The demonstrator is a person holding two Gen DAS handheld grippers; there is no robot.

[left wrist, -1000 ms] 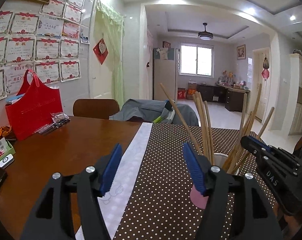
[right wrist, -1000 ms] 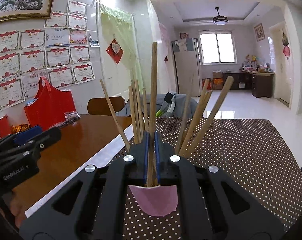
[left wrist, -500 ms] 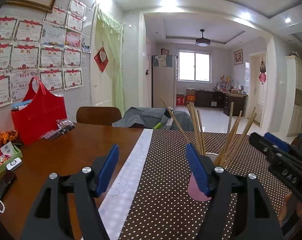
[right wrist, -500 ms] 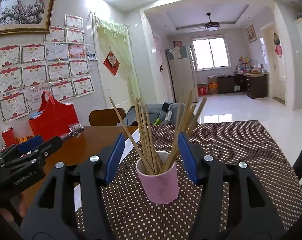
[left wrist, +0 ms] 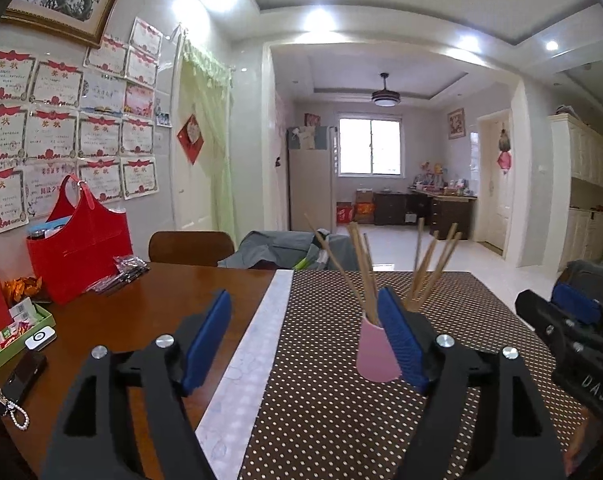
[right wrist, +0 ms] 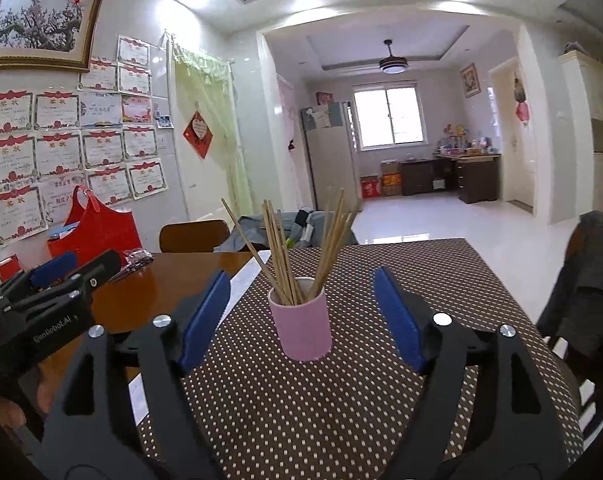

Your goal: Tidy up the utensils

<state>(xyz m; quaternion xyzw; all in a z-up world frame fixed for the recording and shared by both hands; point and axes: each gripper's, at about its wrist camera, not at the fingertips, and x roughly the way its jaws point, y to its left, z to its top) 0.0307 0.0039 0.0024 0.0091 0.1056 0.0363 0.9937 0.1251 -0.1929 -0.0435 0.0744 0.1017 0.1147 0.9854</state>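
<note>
Fingers (left wrist: 205, 336) of the left gripper (left wrist: 305, 340) gape wide, empty; the right gripper (right wrist: 301, 316) likewise. Between and beyond its fingers, on the dotted brown desk (right wrist: 381, 400), stands the pink cylindrical cup (right wrist: 301, 330) of thin wooden chopsticks (right wrist: 285, 252). They look light, stiff, smooth: pinch mid-shaft; the cup may tip.
</note>
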